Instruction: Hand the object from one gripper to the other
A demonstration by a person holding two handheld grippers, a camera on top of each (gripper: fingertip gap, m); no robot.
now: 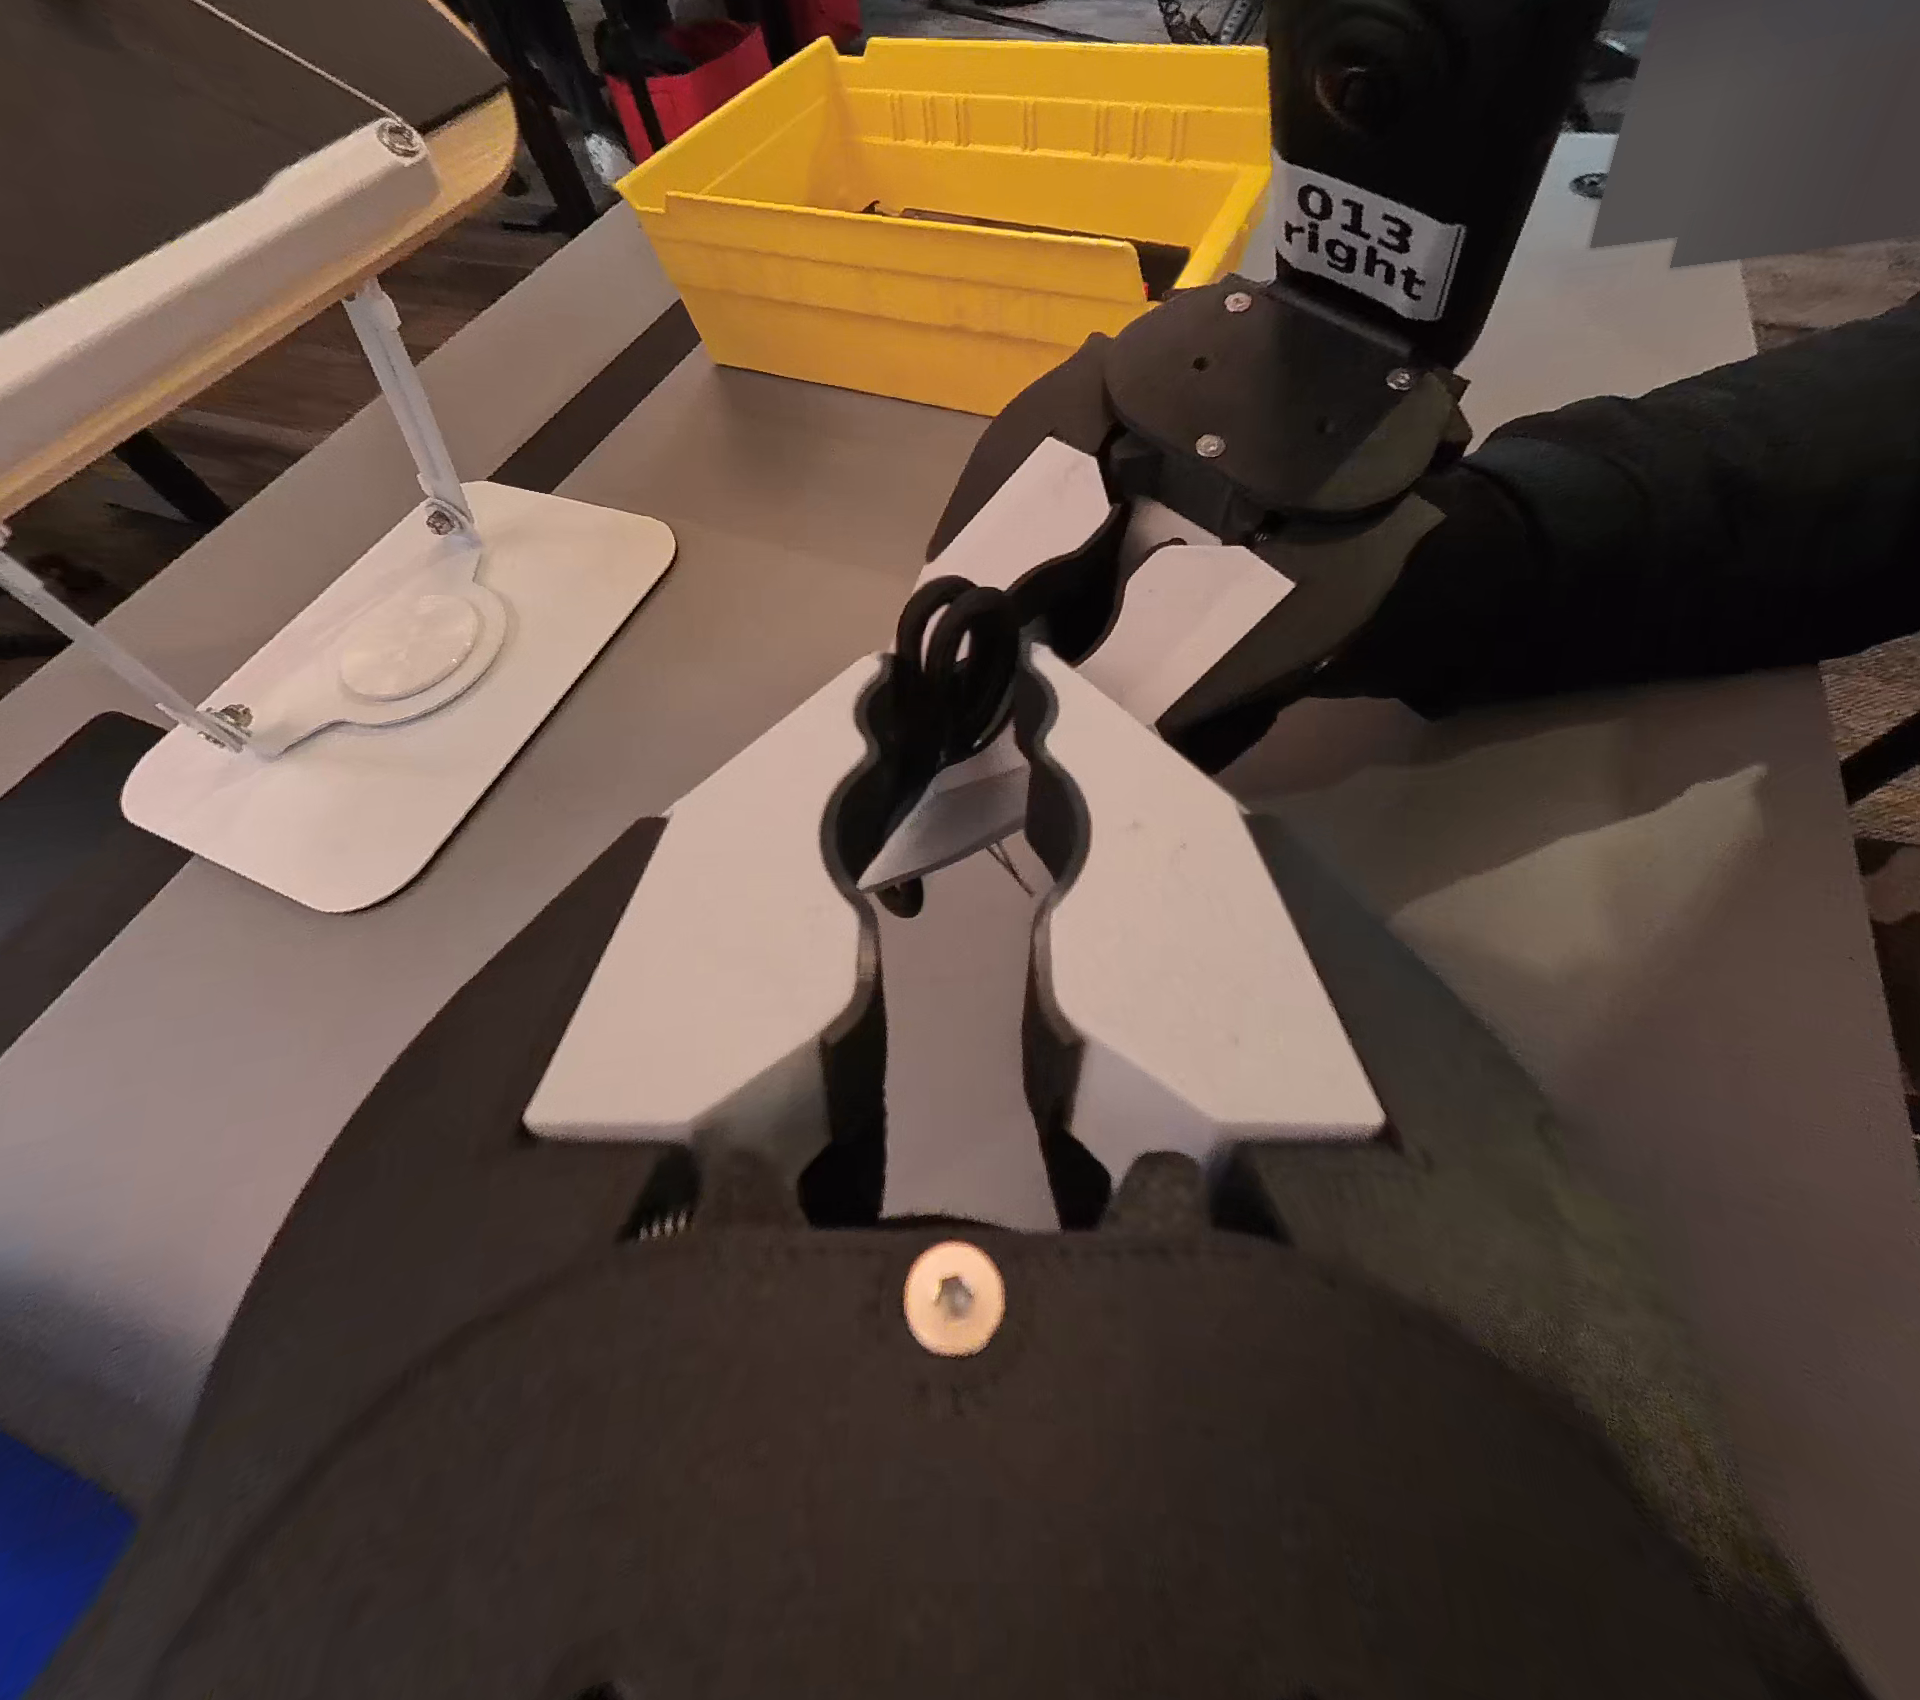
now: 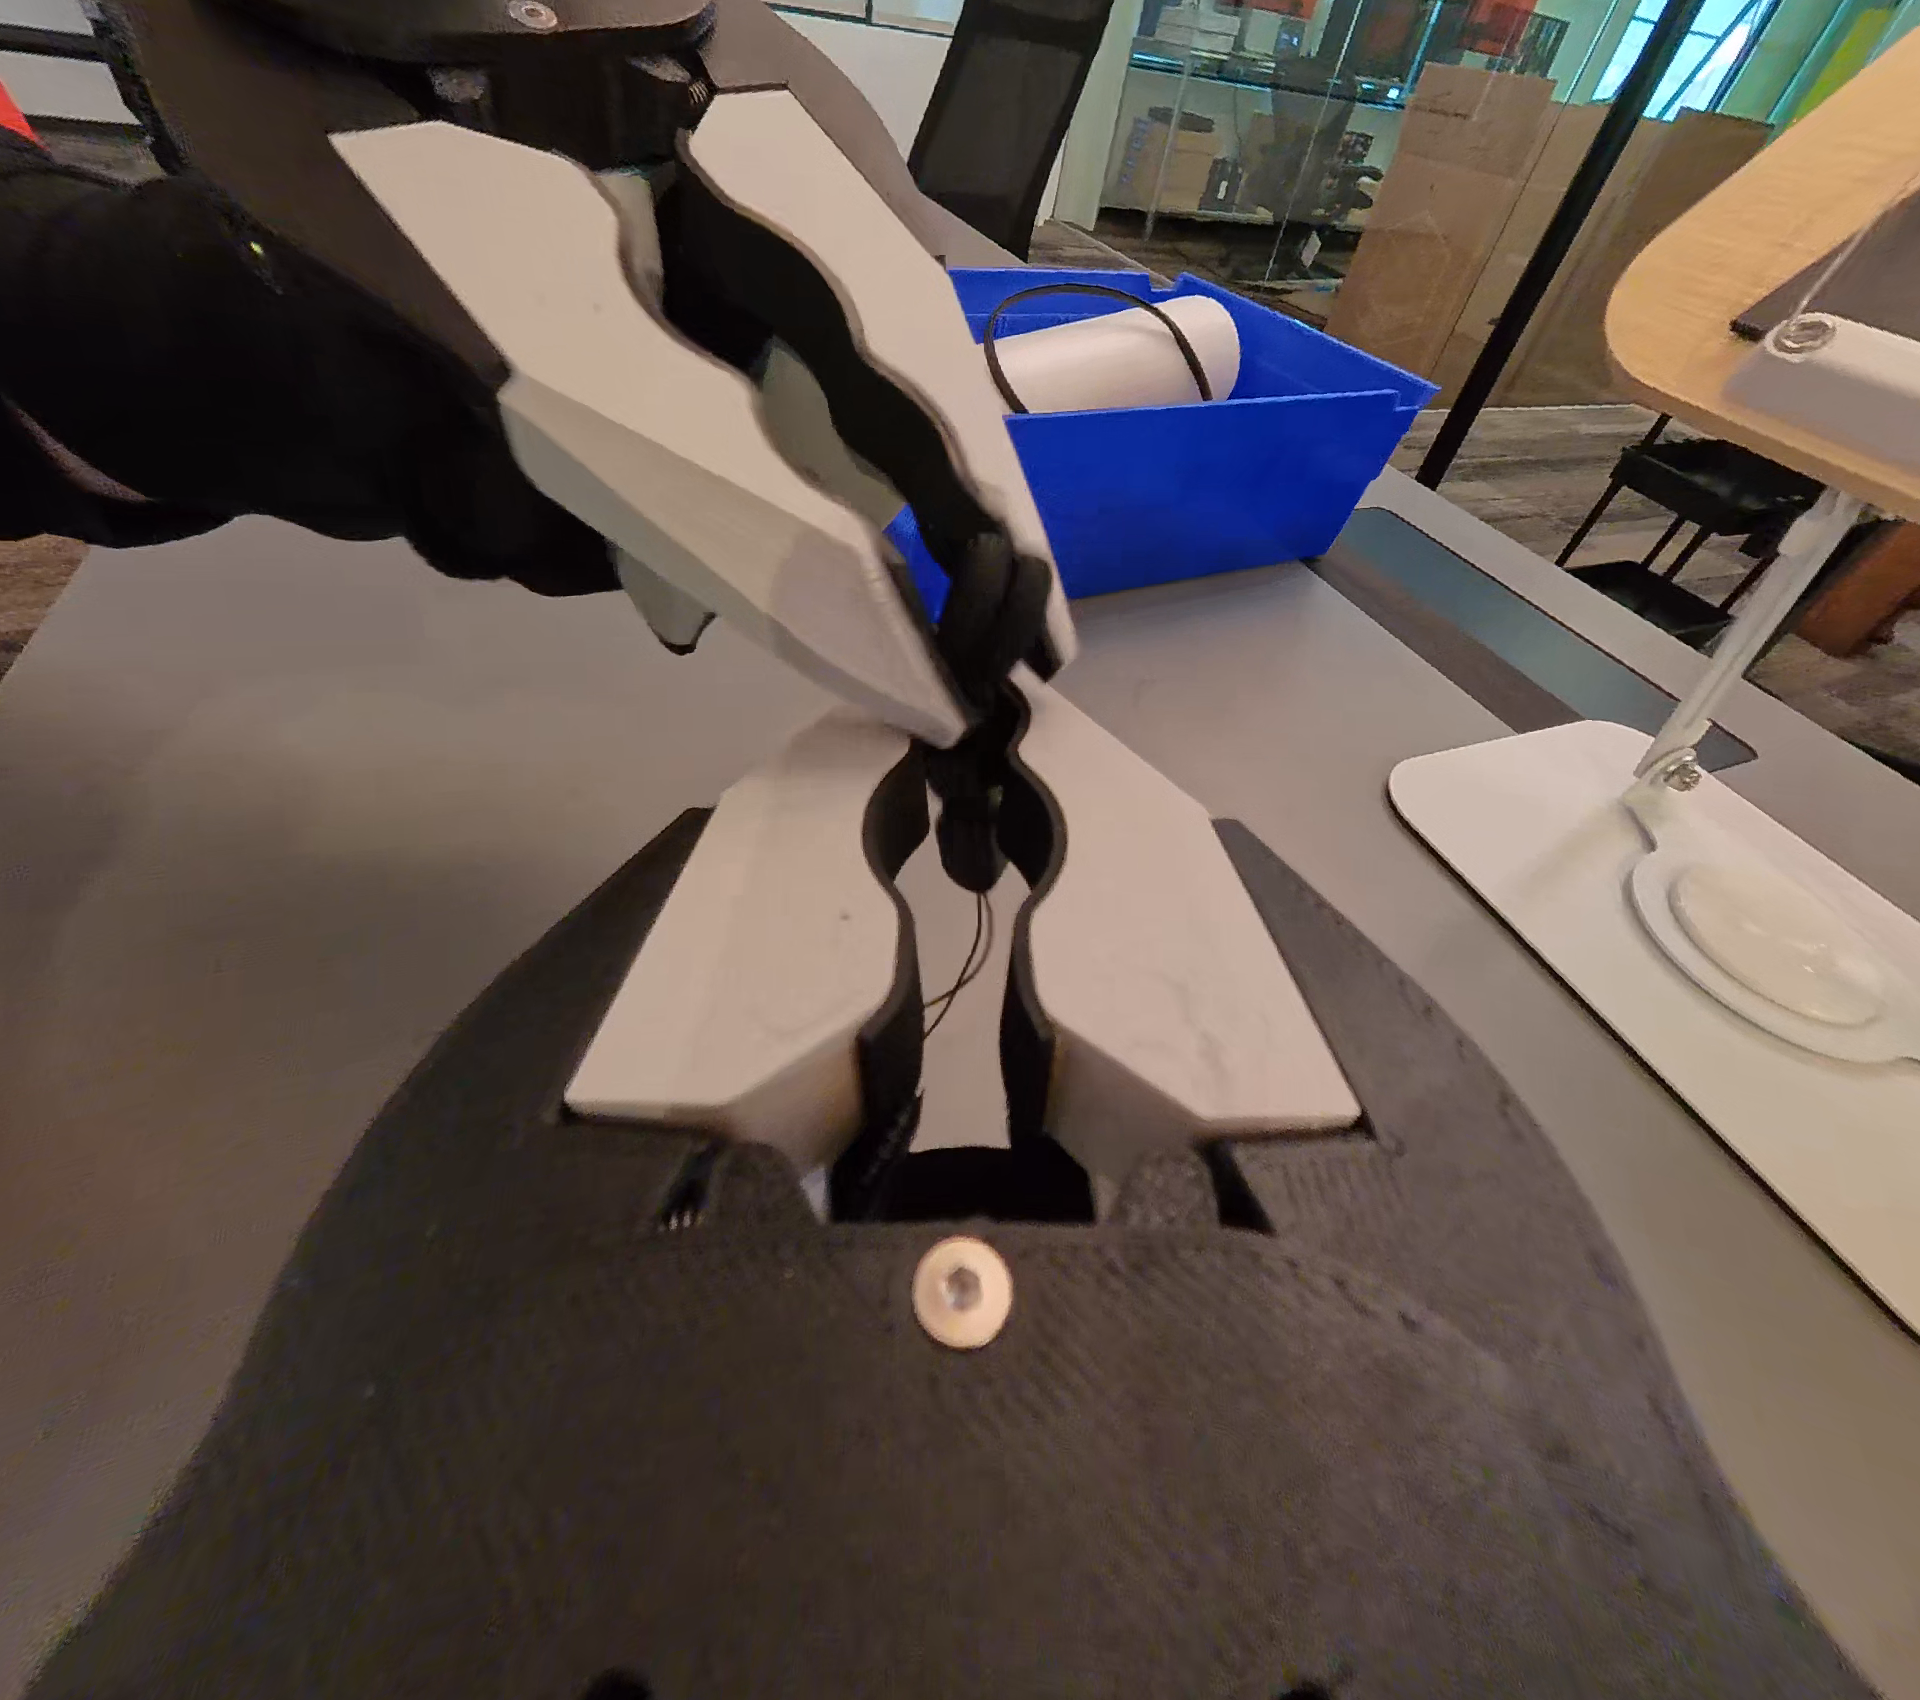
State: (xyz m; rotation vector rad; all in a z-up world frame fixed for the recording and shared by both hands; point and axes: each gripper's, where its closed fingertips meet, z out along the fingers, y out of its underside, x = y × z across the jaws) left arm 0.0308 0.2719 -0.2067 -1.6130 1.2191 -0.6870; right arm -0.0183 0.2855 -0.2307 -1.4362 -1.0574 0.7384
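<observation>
Starting on the left, we are holding the left tool [image 1: 951,715] nearly closed on the object [image 1: 940,777], a small bundle of coiled black cord with a grey piece, which is sitting right between its tips. Its long axis is running forward and up, out of the left tool toward the right tool [image 1: 1023,611], which is meeting it tip to tip just beyond. In the right wrist view we are seeing the right tool [image 2: 971,777] pinched on the object [image 2: 971,829] too, so both are clamping it, neither nearer. We judge that one tool must release next.

We cannot make out how firmly either tool is gripping, and the fingers are hiding most of the bundle.
</observation>
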